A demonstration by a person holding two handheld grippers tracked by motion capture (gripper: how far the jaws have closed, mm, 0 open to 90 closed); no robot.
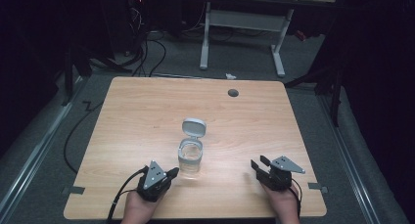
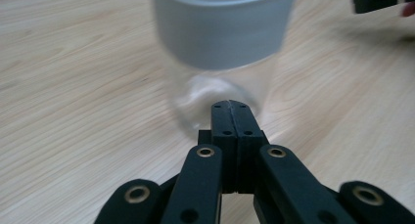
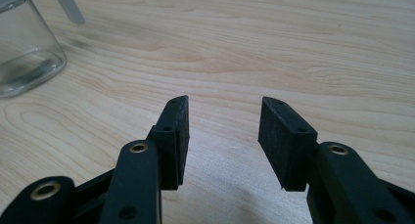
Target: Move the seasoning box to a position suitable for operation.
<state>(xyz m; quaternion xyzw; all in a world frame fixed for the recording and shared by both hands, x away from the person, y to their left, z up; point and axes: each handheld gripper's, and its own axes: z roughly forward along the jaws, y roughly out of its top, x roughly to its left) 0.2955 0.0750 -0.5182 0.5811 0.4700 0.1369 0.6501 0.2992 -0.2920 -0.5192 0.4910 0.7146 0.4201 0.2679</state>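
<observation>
Glass jar point(image 1: 190, 158) sat mid-table with its lid point(image 1: 194, 126) flipped open, our left gripper point(image 1: 172, 173) pressed together right at its base and the right gripper point(image 1: 259, 163) spread empty, so one careless nudge could've tipped it.

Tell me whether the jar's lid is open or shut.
Open: the jar stands upright on the table, its hinged lid flipped back above the rim.
</observation>
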